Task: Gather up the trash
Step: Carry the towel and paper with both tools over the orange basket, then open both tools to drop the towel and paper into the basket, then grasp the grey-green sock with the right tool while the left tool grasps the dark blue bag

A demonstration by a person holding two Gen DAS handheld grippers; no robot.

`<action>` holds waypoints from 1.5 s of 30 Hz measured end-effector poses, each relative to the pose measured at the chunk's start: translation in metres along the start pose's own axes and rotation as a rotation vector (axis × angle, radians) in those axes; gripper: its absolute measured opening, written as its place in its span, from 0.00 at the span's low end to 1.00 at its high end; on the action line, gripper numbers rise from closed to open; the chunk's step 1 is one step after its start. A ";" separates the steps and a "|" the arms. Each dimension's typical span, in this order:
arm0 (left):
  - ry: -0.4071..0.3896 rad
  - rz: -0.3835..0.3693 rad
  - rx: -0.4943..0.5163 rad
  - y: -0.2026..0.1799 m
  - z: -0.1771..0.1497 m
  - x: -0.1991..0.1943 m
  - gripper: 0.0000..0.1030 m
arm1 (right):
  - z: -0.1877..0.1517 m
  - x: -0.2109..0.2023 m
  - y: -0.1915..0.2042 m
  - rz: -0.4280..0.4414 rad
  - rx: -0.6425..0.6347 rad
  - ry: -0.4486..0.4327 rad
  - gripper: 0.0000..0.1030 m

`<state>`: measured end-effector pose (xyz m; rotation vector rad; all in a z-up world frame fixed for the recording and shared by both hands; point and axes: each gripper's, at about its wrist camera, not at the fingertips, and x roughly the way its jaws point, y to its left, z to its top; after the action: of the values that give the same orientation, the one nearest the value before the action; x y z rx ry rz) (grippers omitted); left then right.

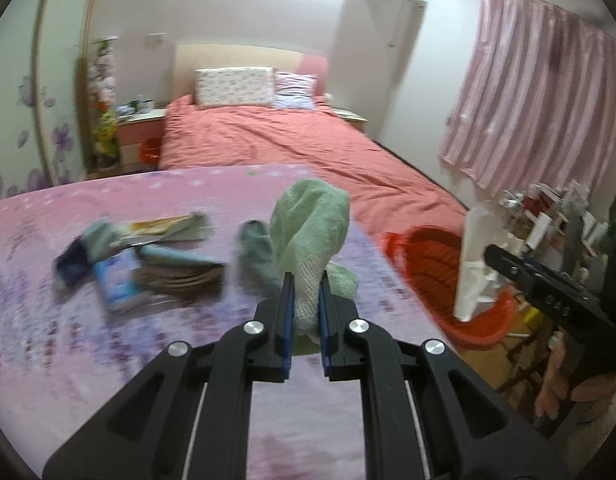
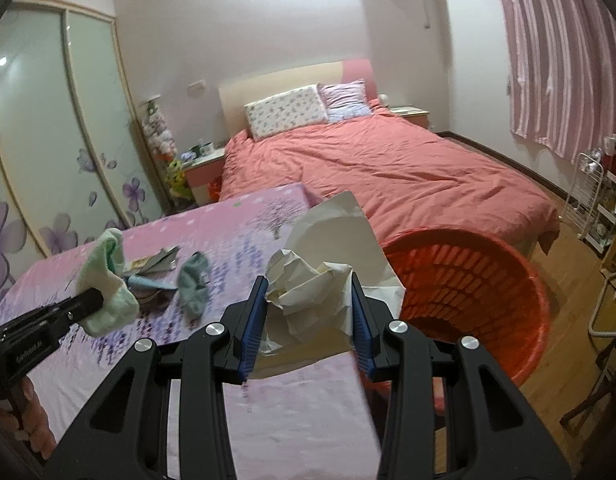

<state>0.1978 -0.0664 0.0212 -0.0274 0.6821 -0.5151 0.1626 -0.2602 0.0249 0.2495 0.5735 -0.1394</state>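
My left gripper (image 1: pixel 307 292) is shut on a light green fluffy cloth (image 1: pixel 308 232), lifted above the table with the pink and purple cover (image 1: pixel 68 360). The right wrist view shows that cloth (image 2: pixel 108 280) hanging from the left gripper (image 2: pixel 94 300). My right gripper (image 2: pixel 308 300) is shut on a crumpled sheet of white paper (image 2: pixel 319 280), held over the table's right edge beside a red plastic basket (image 2: pixel 487 280). In the left wrist view the paper (image 1: pixel 473 264) hangs in front of the basket (image 1: pixel 435 268).
Left on the table lie a teal sock (image 1: pixel 256 252), a dark blue sock (image 1: pixel 74 264), a white and blue bottle (image 1: pixel 118 280), a snack packet (image 1: pixel 164 226) and a brown piece (image 1: pixel 180 278). A bed with a red cover (image 2: pixel 387 168) stands behind; a wire rack (image 2: pixel 591 200) at the right.
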 end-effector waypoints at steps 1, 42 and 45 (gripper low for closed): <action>0.002 -0.020 0.009 -0.010 0.002 0.005 0.11 | 0.000 -0.001 -0.005 -0.007 0.006 -0.004 0.38; 0.100 0.230 0.014 0.002 -0.019 0.093 0.91 | -0.017 0.052 -0.069 -0.147 0.111 0.109 0.77; 0.088 0.297 -0.040 0.045 -0.022 0.074 0.91 | -0.020 0.056 -0.043 -0.128 0.055 0.121 0.77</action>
<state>0.2526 -0.0575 -0.0487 0.0591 0.7669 -0.2178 0.1904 -0.2996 -0.0305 0.2764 0.7065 -0.2653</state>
